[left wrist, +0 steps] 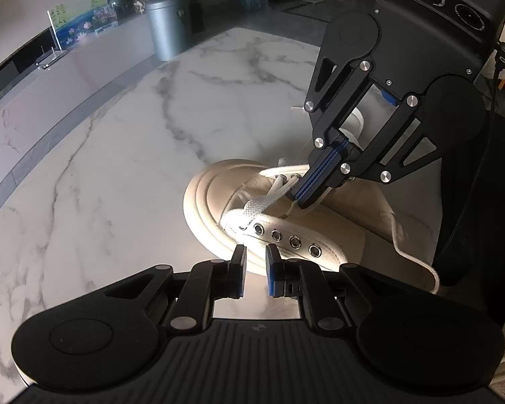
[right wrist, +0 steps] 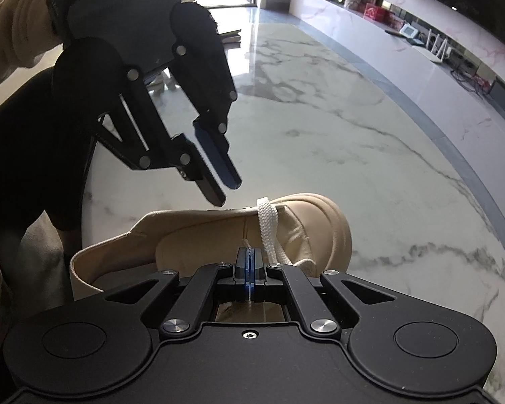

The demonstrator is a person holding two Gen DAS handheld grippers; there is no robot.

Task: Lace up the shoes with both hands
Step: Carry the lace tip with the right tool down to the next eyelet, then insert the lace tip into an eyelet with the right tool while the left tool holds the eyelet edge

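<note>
Broadly, the white grey-veined marble table (left wrist: 118,155) carries the beige canvas low-top shoe (left wrist: 336,232) near its close edge, toe outward. The right gripper (left wrist: 301,198) is clamped on the flat white lace (right wrist: 267,232), presumably for threading, while the left gripper (left wrist: 254,269) is held narrowly parted and empty beside the metal eyelets (left wrist: 286,237), seemingly to receive it.

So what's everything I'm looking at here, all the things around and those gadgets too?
shoe: one, beige, on the table, toe pointing away from the person
shoelace: one, white, threaded through the eyelets nearest the toe
eyelets: four empty in a row, metal, on the near flap
table: one, white marble with grey veins
metal bin: one, silver-grey, on the floor beyond the table
sleeve: beige, upper left of the right wrist view
left gripper: black with blue pads, slightly open, empty, beside the shoe
right gripper: black with blue pads, shut on the shoelace over the shoe
</note>
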